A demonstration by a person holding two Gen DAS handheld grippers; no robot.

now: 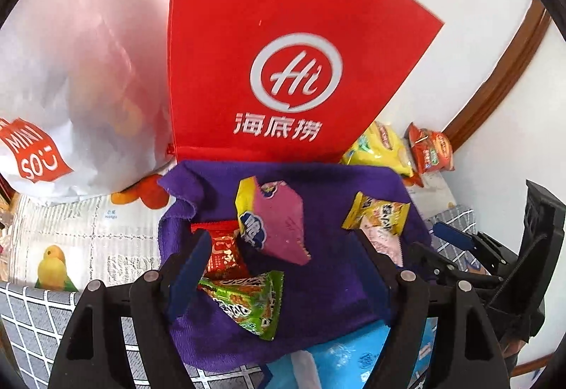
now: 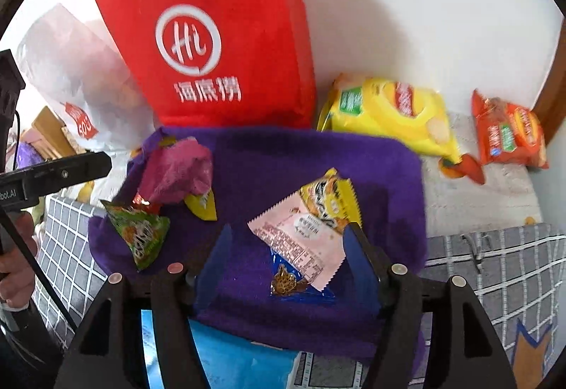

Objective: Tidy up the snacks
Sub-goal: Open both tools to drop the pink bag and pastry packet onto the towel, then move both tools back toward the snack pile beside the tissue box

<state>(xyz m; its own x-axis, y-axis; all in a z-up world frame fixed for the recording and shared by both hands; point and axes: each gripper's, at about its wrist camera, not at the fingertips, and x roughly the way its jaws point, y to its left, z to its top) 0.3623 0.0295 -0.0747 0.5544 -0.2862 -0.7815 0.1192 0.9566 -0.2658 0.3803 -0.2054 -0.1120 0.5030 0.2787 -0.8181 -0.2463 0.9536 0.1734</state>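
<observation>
A purple cloth [image 1: 329, 286] [image 2: 283, 159] lies spread out with small snack packets on it. In the left wrist view I see a pink and yellow packet [image 1: 276, 222], a red packet [image 1: 223, 254], a green packet [image 1: 247, 297] and a yellow packet [image 1: 380, 217]. My left gripper [image 1: 283, 244] stands open over them, its pads touching none. In the right wrist view my right gripper [image 2: 288, 237] is open. A pink-white packet [image 2: 300, 237] lies between its fingers on top of a blue packet [image 2: 297, 286]. The green packet [image 2: 141, 237] and a crumpled pink packet [image 2: 180, 169] lie to the left.
A red tote bag [image 1: 283, 53] [image 2: 219, 46] stands behind the cloth against the white wall, with a white shopping bag [image 1: 70, 88] to its left. A yellow chips bag [image 2: 389, 113] and an orange bag [image 2: 509, 138] lie at right. A light blue pack [image 2: 230, 353] is at the near edge.
</observation>
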